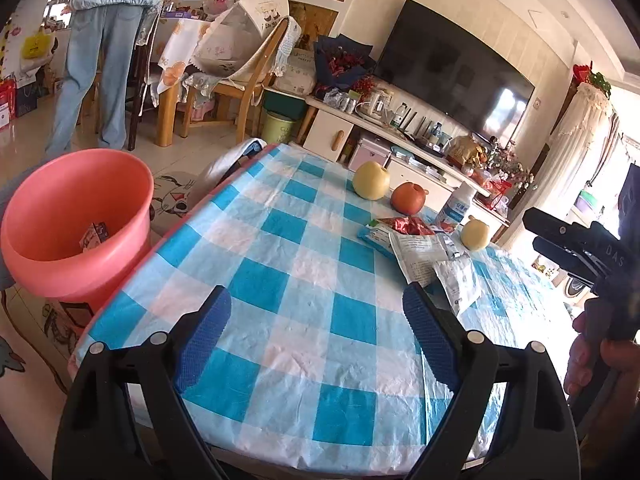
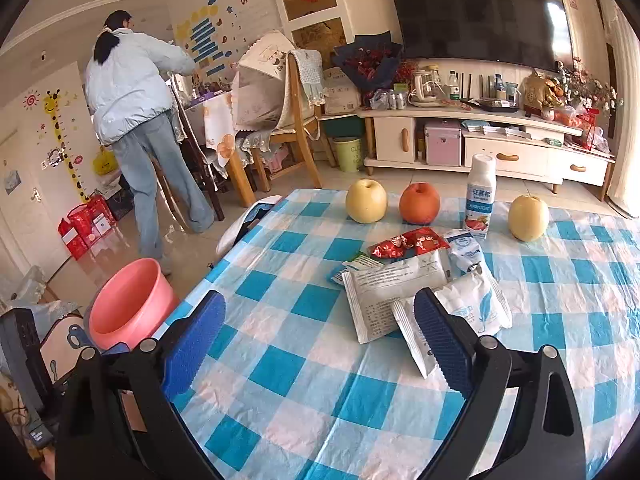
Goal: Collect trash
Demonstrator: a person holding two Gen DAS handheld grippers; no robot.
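The wrapper pile [image 2: 416,292] is seen at centre right of the right wrist view, just ahead of the right gripper [image 2: 320,344], which is nearer than the left gripper [image 1: 316,336]. Both sets of fingers are held wide open and empty. Flat white packets, long axis slanting toward upper right, are overlapped below a crumpled red wrapper [image 2: 408,242]; the pink bucket [image 2: 128,304] is found at lower left.

Blue-and-white checked tablecloth [image 2: 360,400], pink basin [image 2: 128,304]

Your left gripper [image 1: 316,320] hangs wide open over the checked tablecloth [image 1: 280,240], nothing between its pads. Wrappers [image 1: 424,252] lie far right; the pink bucket [image 1: 76,224] stands left.
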